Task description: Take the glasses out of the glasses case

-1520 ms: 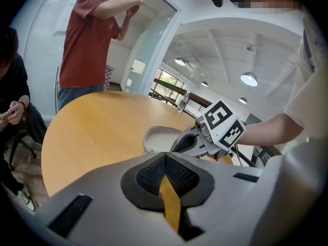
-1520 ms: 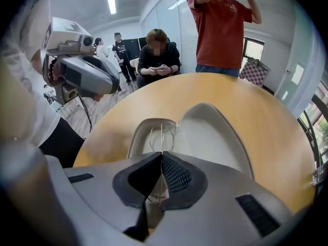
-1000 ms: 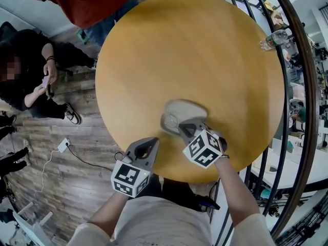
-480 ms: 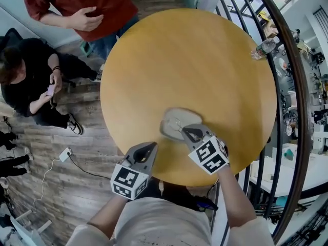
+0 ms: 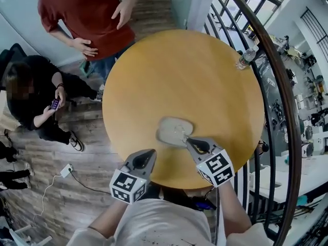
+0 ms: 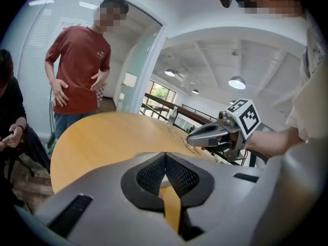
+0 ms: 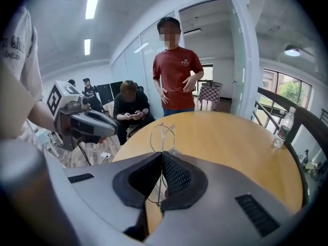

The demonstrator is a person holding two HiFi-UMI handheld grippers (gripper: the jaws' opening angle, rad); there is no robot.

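Note:
A grey glasses case [image 5: 171,130] lies open on the round wooden table [image 5: 195,81], near its front edge. My right gripper [image 5: 190,142] [image 7: 162,155] is at the case's near right side, shut on thin wire-framed glasses [image 7: 162,136] [image 5: 181,136]. One round lens rim stands up beyond the jaws in the right gripper view. My left gripper [image 5: 147,157] [image 6: 165,155] hovers at the table's front edge, left of the case, shut with nothing between its jaws. In the left gripper view the right gripper [image 6: 207,136] shows off to the right.
A clear water bottle [image 5: 246,57] stands at the table's far right edge. A dark railing [image 5: 279,91] curves round the right side. A person in a red shirt [image 5: 95,14] stands beyond the table, and a seated person in black [image 5: 38,99] is on the left.
My right gripper has drawn back from over the case toward its near right side, with the glasses in its jaws. The head view has shifted; the left gripper has hardly moved.

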